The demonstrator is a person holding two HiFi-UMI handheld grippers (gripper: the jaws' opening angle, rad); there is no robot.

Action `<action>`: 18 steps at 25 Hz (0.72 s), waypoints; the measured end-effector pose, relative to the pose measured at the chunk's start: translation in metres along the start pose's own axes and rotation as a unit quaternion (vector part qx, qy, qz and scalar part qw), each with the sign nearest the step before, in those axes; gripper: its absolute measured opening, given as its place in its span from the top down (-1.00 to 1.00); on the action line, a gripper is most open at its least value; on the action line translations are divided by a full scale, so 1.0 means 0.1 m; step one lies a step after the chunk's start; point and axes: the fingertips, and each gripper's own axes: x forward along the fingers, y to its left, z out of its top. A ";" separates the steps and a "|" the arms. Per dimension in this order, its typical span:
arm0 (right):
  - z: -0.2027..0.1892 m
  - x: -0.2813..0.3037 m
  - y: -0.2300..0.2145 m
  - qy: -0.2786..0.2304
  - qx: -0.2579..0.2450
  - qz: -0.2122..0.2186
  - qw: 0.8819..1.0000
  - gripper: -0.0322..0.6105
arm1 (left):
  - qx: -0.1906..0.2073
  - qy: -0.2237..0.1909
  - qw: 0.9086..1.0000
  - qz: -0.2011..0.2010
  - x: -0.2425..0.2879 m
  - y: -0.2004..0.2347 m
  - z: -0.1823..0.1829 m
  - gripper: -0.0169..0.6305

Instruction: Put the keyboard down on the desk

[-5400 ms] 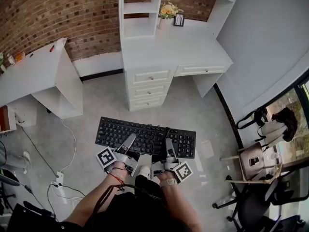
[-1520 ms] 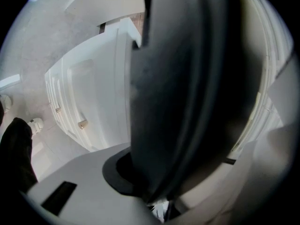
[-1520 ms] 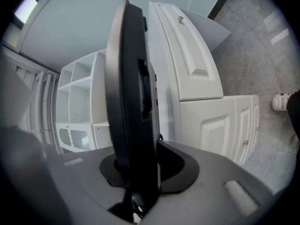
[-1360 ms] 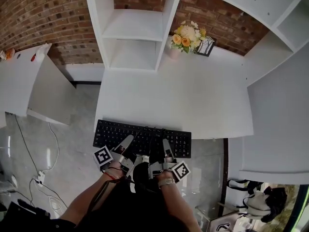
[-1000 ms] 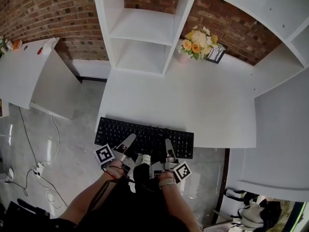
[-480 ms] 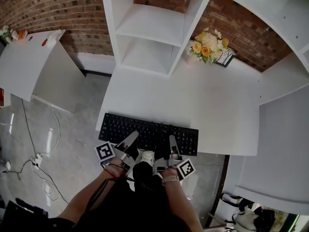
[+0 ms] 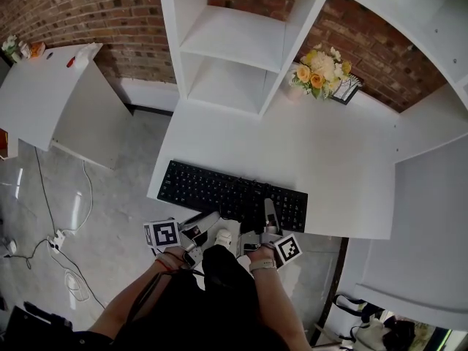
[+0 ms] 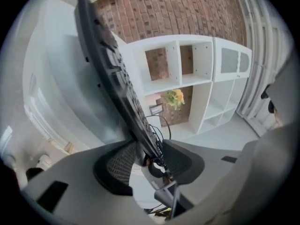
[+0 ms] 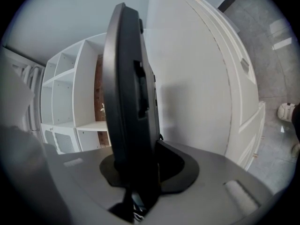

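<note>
A black keyboard point(image 7: 234, 195) lies along the front edge of the white desk point(image 7: 322, 159), its cable bunched at the near side. My left gripper point(image 7: 202, 226) is at the keyboard's near edge, left of centre. Its jaws have just been opening and now stand open; in the left gripper view the keyboard's point(image 8: 115, 74) edge still runs between the pads with a gap, left gripper point(image 8: 150, 162). My right gripper point(image 7: 270, 218) is shut on the near edge right of centre. In the right gripper view, the keyboard point(image 9: 129, 78) stands clamped in the right gripper point(image 9: 140, 170).
A vase of flowers point(image 7: 319, 69) and a small picture frame point(image 7: 349, 91) stand at the back of the desk, beside a white shelf unit point(image 7: 234, 39). A second white table point(image 7: 51, 97) is at the left, with cables point(image 7: 66, 247) on the grey floor.
The keyboard has slid further onto the desk and rests there. The left gripper has rolled and drawn back a little, its jaws spreading off the keyboard. The right gripper moved forward with the keyboard.
</note>
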 end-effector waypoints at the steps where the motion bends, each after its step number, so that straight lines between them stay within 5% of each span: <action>1: 0.00 0.01 0.00 -0.001 0.001 -0.002 1.000 0.61 | 0.021 0.012 1.000 0.007 0.01 0.00 -0.02 0.47; 5: 0.01 0.05 -0.01 -0.006 0.006 -0.007 1.000 0.61 | 0.108 0.056 0.992 0.043 0.03 0.02 -0.06 0.52; 10: 0.02 0.14 0.01 -0.005 0.010 -0.006 1.000 0.61 | 0.224 0.101 0.964 0.100 0.07 0.03 -0.10 0.71; 15: 0.04 0.23 0.03 -0.014 0.022 -0.001 1.000 0.62 | 0.299 0.100 0.939 0.140 0.13 0.03 -0.02 0.89; 18: 0.04 0.27 0.04 -0.011 0.017 -0.007 1.000 0.61 | 0.302 0.094 0.936 0.156 0.15 0.05 0.01 0.97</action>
